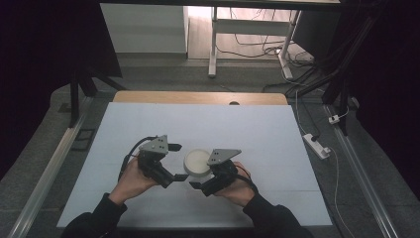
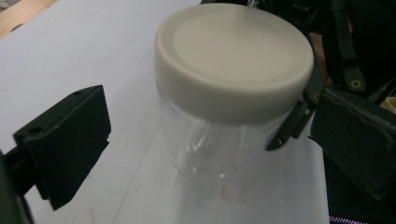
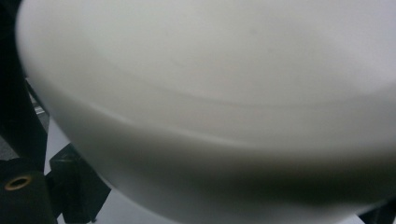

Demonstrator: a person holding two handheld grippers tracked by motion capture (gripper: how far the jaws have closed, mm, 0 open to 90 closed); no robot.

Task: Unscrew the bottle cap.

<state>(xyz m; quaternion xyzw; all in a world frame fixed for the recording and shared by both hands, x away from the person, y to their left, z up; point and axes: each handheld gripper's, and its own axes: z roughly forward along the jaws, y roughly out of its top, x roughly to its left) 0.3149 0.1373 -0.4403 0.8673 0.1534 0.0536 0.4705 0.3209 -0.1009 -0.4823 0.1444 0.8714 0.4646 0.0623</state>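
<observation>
A clear jar (image 2: 212, 144) with a cream lid (image 2: 233, 56) is standing on the worktop (image 1: 148, 129) between the two hands. The left gripper (image 1: 177, 161) is gaping wide, its jaws flanking the jar without touching it. The right gripper (image 1: 198, 184) is pressing close to the lid; whether it is clamping anything cannot be told. If the left jaws are closing off-centre, the smooth jar is likely sliding or tipping on the pale sheet; twisting the lid against a loose hold is risking a spin. Beyond the worktop, cables (image 1: 257, 49) are trailing across a grey floor (image 1: 163, 69) under a white desk frame (image 1: 214, 44).
</observation>
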